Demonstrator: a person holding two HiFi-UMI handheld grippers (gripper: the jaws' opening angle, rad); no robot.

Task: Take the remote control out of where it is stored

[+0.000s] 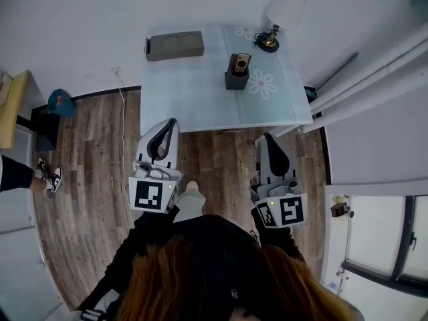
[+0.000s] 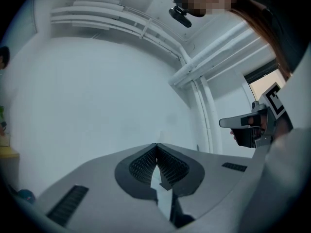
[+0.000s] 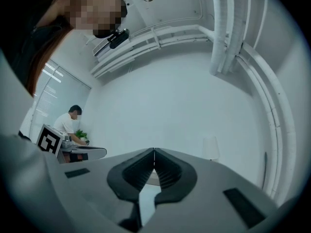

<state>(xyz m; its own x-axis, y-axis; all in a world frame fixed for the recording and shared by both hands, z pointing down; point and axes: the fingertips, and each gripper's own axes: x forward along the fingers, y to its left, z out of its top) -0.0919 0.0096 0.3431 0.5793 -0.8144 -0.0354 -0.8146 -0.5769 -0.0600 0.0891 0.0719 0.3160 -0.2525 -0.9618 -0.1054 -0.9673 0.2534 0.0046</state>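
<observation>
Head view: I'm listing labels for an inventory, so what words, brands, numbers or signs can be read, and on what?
No words or numbers can be read.
Left gripper and right gripper: black-and-white square markers only, no letters.
Remote control in its holder: any print too small to read.

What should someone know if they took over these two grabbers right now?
Left gripper: jaws shut, nothing in them, held over the floor short of the table.
Right gripper: jaws shut, empty, also short of the table.
Remote: stands upright in the dark holder on the table, between the grey box and the lamp.
Done: nothing; the remote is untouched.
Left: reach over the table, open one gripper, grip the remote and lift it out of the holder.
</observation>
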